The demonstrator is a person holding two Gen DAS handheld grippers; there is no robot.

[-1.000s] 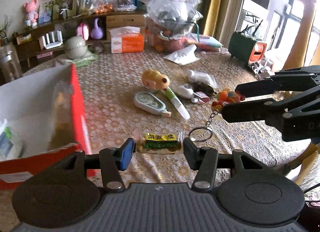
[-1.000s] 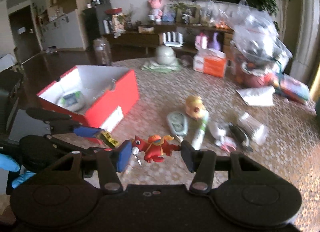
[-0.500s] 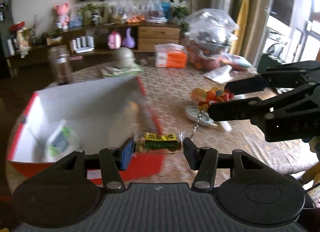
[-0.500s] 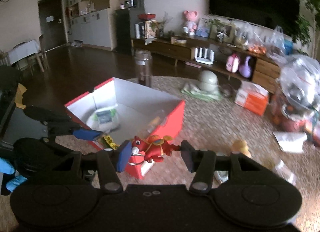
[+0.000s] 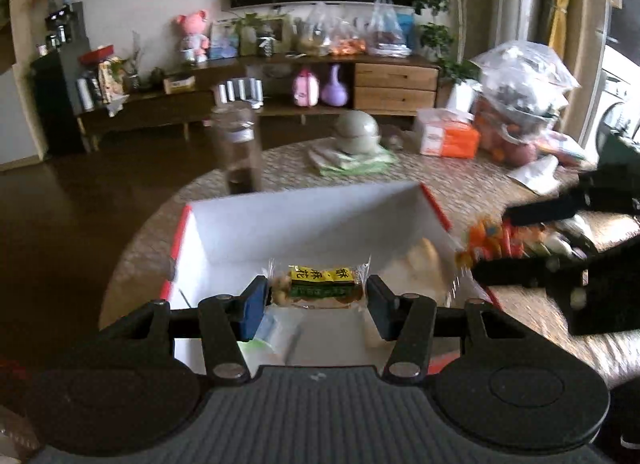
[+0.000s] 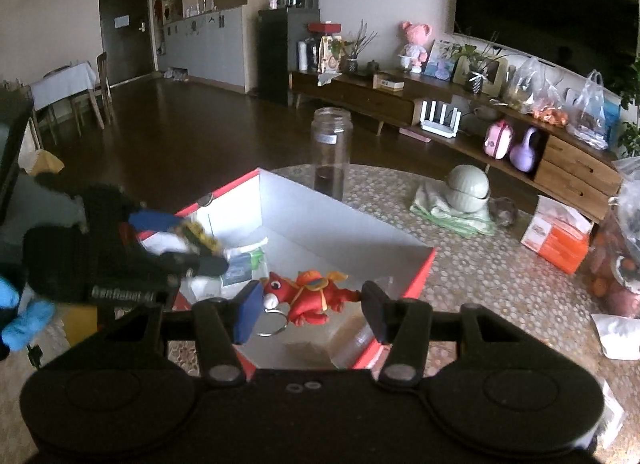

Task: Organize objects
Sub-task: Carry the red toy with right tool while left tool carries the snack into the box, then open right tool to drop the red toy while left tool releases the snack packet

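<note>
Left gripper [image 5: 316,298] is clamped on a snack packet [image 5: 318,284], right gripper [image 6: 308,304] on a red dragon keychain [image 6: 310,296], both above the red box [image 6: 420,276]; glass jar [image 6: 332,152] at 12 o'clock.

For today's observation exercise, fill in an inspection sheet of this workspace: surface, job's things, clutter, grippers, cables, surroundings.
Surface: round table with a patterned cloth.
Job's things: red box, open, white inside, packets lying in it; snack packet; red toy keychain.
Clutter: jar, tissue box, green bowl on a cloth, plastic bags.
Grippers: left gripper shut on the snack packet; right gripper shut on the toy keychain; both over the box.
Cables: nothing seen.
Surroundings: TV, low sideboard.
</note>
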